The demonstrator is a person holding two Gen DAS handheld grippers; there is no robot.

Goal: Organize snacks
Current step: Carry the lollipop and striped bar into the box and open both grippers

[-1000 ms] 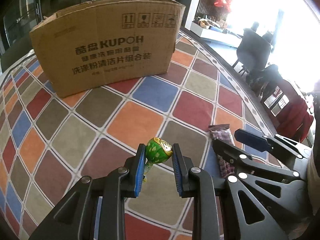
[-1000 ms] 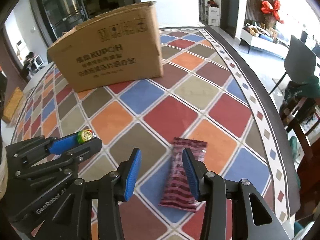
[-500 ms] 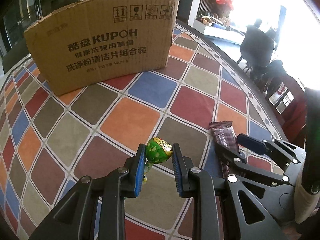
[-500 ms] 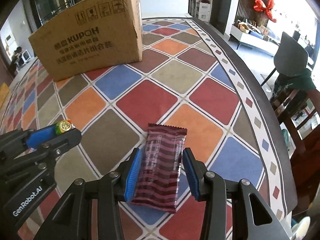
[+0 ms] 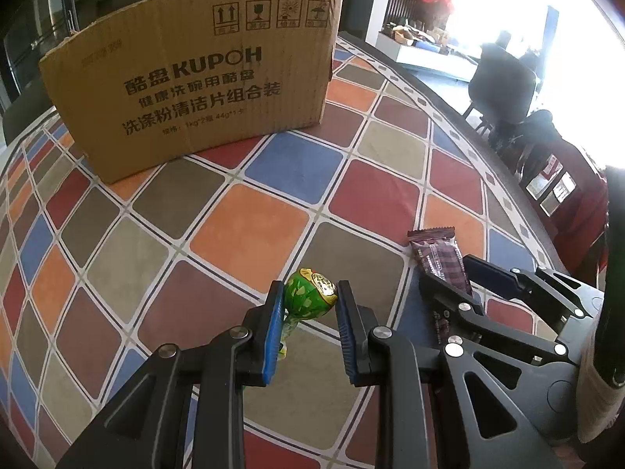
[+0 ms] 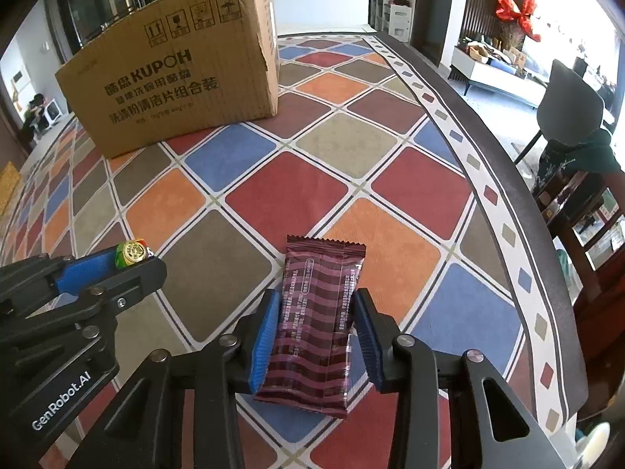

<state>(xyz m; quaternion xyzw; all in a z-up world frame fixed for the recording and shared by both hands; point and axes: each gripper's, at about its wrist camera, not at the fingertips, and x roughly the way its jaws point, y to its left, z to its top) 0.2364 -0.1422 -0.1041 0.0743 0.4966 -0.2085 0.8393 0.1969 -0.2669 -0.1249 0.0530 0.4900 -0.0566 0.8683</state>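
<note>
My left gripper (image 5: 308,303) is shut on a green lollipop (image 5: 309,298) with a gold top and holds it above the table. The lollipop also shows in the right wrist view (image 6: 131,253), between the left gripper's fingers (image 6: 90,269). A maroon striped snack bar (image 6: 316,324) lies flat on the table. My right gripper (image 6: 316,328) is open with one finger on each side of the bar. In the left wrist view the bar (image 5: 437,254) pokes out past the right gripper's fingers (image 5: 484,275).
A brown cardboard box (image 5: 195,82) stands on the far side of the table, also seen in the right wrist view (image 6: 172,74). The checkered tablecloth (image 6: 285,195) covers the table; its curved edge (image 6: 519,211) runs along the right, with chairs beyond.
My right gripper moved forward until its open fingers straddle the snack bar. My left gripper kept its hold on the lollipop and edged closer to the box.
</note>
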